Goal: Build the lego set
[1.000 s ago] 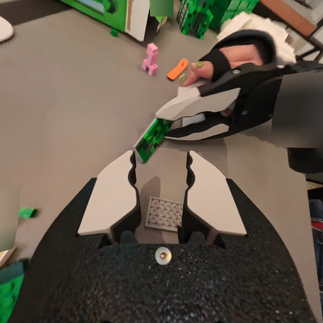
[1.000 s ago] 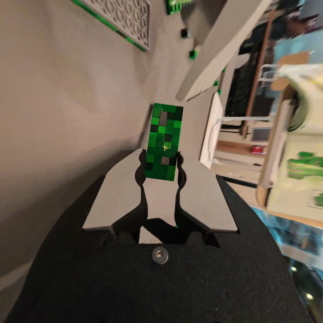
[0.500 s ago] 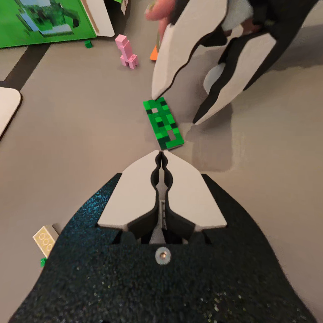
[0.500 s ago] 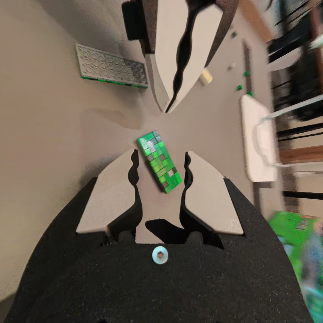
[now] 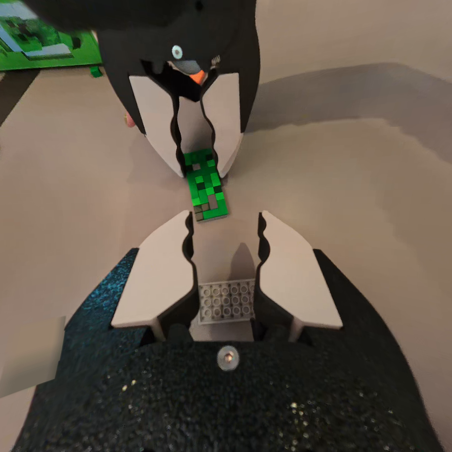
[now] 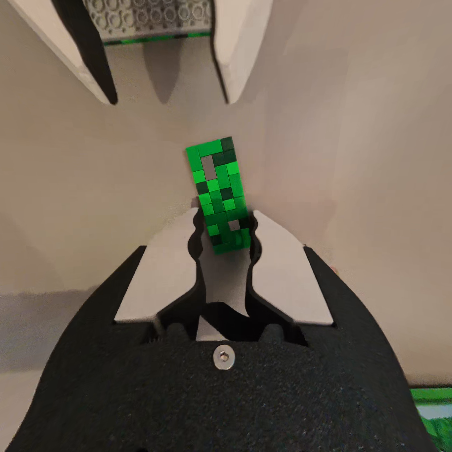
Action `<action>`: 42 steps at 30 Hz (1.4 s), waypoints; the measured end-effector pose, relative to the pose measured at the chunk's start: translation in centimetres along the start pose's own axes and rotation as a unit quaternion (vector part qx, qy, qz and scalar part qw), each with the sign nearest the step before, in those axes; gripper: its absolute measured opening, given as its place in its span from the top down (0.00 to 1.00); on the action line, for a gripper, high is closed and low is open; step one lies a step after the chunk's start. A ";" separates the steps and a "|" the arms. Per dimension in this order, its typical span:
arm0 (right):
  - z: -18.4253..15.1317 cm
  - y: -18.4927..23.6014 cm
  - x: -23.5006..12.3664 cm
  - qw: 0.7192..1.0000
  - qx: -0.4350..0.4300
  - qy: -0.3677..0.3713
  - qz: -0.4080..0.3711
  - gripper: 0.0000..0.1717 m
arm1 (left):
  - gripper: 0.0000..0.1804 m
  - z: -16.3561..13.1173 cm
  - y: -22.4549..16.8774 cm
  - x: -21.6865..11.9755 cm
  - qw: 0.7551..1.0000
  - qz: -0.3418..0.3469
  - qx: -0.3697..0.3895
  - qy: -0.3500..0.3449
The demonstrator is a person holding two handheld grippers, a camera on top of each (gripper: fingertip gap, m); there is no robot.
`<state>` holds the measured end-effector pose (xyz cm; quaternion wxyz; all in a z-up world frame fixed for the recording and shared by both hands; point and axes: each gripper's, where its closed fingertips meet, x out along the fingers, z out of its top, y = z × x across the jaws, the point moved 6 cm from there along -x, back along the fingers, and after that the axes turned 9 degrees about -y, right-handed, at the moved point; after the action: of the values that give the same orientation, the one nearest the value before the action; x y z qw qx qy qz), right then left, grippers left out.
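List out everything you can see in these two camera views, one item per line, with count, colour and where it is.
Tiled plate: one, mixed greens with grey squares, on the table, its near end between the right gripper's fingers.
Studded plate: one, light grey, on the table under the left gripper.
Box: one, green, far left.
Small brick: one, green, beside the box.
Orange piece: one, behind the right gripper.
Table: one, beige-grey.
Left gripper: black with white fingers, open, empty.
Right gripper: same colours, closed around the tiled plate.

Grey studded plate point(image 5: 226, 302) partly hidden behind left tongs point(image 5: 223, 215); green box point(image 5: 36, 46) blurred, cut by edge.
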<state>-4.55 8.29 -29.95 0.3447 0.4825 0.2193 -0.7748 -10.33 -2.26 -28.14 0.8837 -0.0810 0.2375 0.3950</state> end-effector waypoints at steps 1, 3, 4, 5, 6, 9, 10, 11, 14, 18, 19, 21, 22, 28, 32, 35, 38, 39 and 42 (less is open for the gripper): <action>0.2 0.1 0.1 1.000 -0.006 0.008 0.005 0.80 | 0.69 0.0 -0.3 -0.3 1.000 0.014 0.027 0.008; 0.5 0.4 0.2 1.000 -0.003 -0.002 0.020 0.80 | 0.68 -0.2 -0.8 -0.2 0.992 0.031 0.120 0.027; 0.6 0.5 0.2 1.000 0.003 -0.012 0.027 0.80 | 0.68 -0.4 -1.1 -0.1 0.982 0.041 0.180 0.040; 0.6 0.5 0.2 0.999 0.010 -0.022 0.032 0.80 | 0.69 -0.5 -1.3 0.1 0.967 0.059 0.241 0.056; 0.6 0.5 0.2 0.999 0.018 -0.030 0.038 0.80 | 0.69 -0.6 -1.4 0.3 0.950 0.072 0.295 0.072; 0.3 0.4 0.0 0.994 0.059 -0.055 0.070 0.80 | 0.71 -1.1 -1.7 1.2 0.913 0.066 0.386 0.112; 0.2 0.4 -0.1 0.992 0.073 -0.063 0.081 0.80 | 0.73 -1.2 -1.6 1.5 0.905 0.067 0.403 0.116; 0.1 0.3 -0.1 0.990 0.086 -0.069 0.093 0.80 | 0.75 -1.2 -1.6 1.8 0.899 0.070 0.417 0.113; -0.1 0.1 -0.3 0.983 0.112 -0.086 0.113 0.80 | 0.82 -1.4 -1.4 2.5 0.884 0.073 0.447 0.113; -0.7 -0.4 -0.5 0.979 0.136 -0.098 0.117 0.80 | 0.88 -1.5 -1.1 3.0 0.866 0.074 0.479 0.124; -0.8 -0.5 -0.6 0.977 0.142 -0.103 0.119 0.80 | 0.90 -1.6 -1.0 3.1 0.863 0.074 0.482 0.130; -0.9 -0.4 -0.6 0.974 0.153 -0.115 0.125 0.80 | 0.94 -1.8 -1.2 3.4 0.856 0.073 0.494 0.136; -1.0 -0.5 -0.6 0.972 0.158 -0.120 0.129 0.80 | 0.94 -1.7 -1.1 3.4 0.851 0.080 0.501 0.134; -1.4 -0.8 -0.7 0.950 0.210 -0.159 0.167 0.81 | 0.96 -1.4 -0.5 3.5 0.856 0.128 0.489 0.108; -0.8 -1.3 -2.0 0.959 0.178 -0.198 0.092 0.75 | 0.97 -0.7 0.6 2.4 0.923 0.139 0.352 0.069; 0.3 -1.2 -4.7 0.961 0.088 -0.253 -0.066 0.67 | 0.97 -0.1 1.8 0.8 0.978 0.118 0.166 0.038; 1.3 0.0 -6.2 0.939 -0.040 -0.228 -0.256 0.60 | 0.97 0.4 2.4 -0.4 0.998 0.050 -0.024 0.007; 1.7 0.9 -6.0 0.934 -0.076 -0.209 -0.280 0.62 | 0.97 0.6 2.3 -0.7 0.997 0.014 -0.072 -0.005; 2.7 2.7 -4.4 0.960 -0.071 -0.172 -0.208 0.68 | 0.97 1.3 1.9 -1.4 0.991 -0.068 -0.103 -0.044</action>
<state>-2.83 6.14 -24.85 0.2423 0.2595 0.3067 -0.8831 -12.06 -1.49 -26.26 0.9051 -0.1696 0.1501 0.3600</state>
